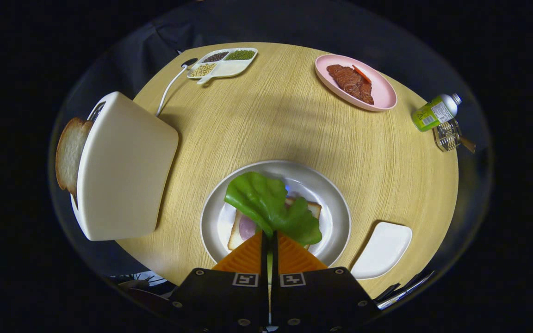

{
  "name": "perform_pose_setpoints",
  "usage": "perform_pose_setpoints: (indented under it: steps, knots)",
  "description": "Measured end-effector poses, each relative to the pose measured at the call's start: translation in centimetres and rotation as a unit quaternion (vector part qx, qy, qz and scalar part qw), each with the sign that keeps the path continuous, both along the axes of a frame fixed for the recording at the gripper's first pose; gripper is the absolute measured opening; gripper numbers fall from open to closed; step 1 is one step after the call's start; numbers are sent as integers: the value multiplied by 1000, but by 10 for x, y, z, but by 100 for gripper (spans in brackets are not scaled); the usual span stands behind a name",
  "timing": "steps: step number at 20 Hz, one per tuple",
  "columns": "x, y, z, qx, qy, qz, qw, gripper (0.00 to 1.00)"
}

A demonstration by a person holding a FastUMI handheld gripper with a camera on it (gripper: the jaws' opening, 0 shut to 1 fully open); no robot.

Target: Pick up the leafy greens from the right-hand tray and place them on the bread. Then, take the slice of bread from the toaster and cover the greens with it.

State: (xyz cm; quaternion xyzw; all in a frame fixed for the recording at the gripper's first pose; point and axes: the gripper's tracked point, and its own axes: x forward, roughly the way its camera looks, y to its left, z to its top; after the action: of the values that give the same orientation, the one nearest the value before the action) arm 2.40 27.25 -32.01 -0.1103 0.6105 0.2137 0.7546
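- gripper (269, 238) jaws nearly closed, thin slit between the orange fingers (248, 256), pinching the stem end of the leafy greens (270, 206)
- greens fan out just ahead of the fingertips, hanging over the bread (235, 233) and grey plate (336, 203)
- bread slice on the plate just beyond the tips, a pink round of meat (247, 226) on it, partly covered by the leaf
- toaster (125, 171) ahead-left of the fingers, second bread slice (68, 155) sticking out of its slot
- white tray (382, 249) just right of the fingers, beside the plate
- pink plate with meat (356, 83) far ahead-right
- divided dish of beans (222, 62) far ahead-left
- green bottle (434, 112) far right at the table (266, 120) edge
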Motion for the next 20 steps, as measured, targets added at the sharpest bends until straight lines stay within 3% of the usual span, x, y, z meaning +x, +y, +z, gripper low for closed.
perform_pose_setpoints:
  steps: [6,11,14,15,20]
  knots:
    - [-2,-2,-6,-2,2,-12,1000,16]
    - [-2,-1,7,12,-5,-26,1000,65]
    - [-8,2,17,11,-2,-27,1000,84]
    - [-10,3,25,8,-5,-26,1000,97]
    - [-15,28,77,34,-23,-31,999,99]
